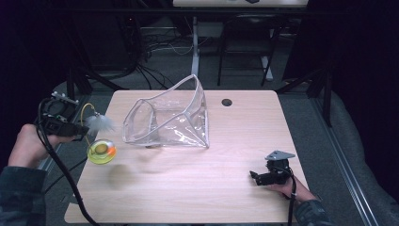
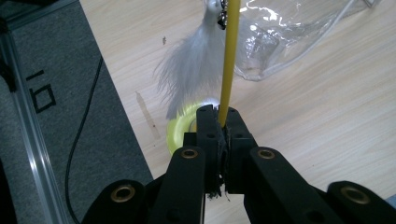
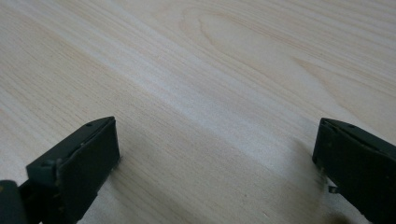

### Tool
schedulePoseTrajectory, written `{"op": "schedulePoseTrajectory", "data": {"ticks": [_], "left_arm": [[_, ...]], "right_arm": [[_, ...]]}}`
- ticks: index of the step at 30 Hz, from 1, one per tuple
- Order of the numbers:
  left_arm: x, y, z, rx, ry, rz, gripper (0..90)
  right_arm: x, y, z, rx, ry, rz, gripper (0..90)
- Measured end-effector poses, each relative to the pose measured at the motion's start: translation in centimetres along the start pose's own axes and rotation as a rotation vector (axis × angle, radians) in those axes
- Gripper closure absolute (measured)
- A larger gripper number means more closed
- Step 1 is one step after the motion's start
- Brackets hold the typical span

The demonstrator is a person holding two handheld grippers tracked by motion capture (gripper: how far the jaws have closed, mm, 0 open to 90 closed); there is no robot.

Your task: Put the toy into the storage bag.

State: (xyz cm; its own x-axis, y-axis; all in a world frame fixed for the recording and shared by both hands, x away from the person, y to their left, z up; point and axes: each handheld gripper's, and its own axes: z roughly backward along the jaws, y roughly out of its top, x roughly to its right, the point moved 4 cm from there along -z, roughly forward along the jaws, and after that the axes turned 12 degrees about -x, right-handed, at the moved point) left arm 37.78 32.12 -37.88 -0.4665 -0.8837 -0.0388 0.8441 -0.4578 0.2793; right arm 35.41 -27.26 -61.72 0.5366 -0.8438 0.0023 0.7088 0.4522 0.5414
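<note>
The left gripper (image 2: 218,116) is being clamped on a yellow wand (image 2: 229,56), from which a white feather (image 1: 99,123) and a yellow-green disc (image 1: 101,151) are being dangled over the table's (image 1: 188,188) left edge, beside the clear pouch (image 1: 167,120). The swinging disc is likely being risked against the pouch rim. The right gripper (image 1: 263,176) is being rested wide open, low on the table.

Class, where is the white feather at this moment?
In the high view, the feather hangs at the table's left edge, beside the clear bag, above the yellow disc, near the left gripper.
</note>
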Motion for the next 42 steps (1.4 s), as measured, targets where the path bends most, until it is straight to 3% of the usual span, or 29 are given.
{"op": "schedulePoseTrajectory", "data": {"ticks": [18, 42], "left_arm": [[-1.2, 2.1, 1.0, -0.018, 0.008, -0.005, 88.1], [-2.2, 5.3, 3.8, -0.016, 0.04, -0.01, 88.0]], "right_arm": [[0.0, 0.0, 0.0, -0.004, -0.003, 0.004, 0.0], [0.0, 0.0, 0.0, 0.002, -0.003, -0.002, 0.0]]}}
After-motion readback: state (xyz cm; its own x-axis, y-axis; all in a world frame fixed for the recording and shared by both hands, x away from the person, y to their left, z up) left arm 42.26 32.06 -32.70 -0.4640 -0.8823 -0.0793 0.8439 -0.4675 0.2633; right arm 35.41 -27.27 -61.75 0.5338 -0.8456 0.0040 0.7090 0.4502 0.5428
